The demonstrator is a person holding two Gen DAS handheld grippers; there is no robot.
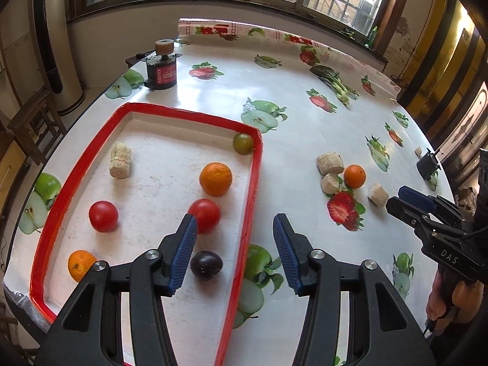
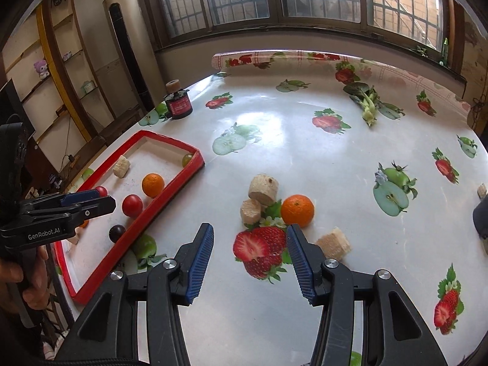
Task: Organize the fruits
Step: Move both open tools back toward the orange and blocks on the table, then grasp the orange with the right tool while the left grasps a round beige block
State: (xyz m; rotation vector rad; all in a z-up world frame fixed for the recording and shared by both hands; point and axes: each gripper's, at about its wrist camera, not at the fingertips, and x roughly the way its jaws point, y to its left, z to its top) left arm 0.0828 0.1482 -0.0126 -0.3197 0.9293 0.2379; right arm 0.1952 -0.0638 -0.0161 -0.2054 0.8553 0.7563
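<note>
My left tongs (image 1: pixel 235 231) hang released above the red tray's (image 1: pixel 255 164) right rim. My right tongs (image 2: pixel 250 244) are released too, empty, with a loose orange (image 2: pixel 297 209) on the surface at one o'clock.

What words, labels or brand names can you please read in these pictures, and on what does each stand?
"DAS" on the right gripper body, seen from the left wrist.
"GenRobot.AI" on the left gripper body, seen from the right wrist.
Red label on the black cylinder: print too small to read.
Red print on the tablecloth far edge: too blurred to read.
</note>
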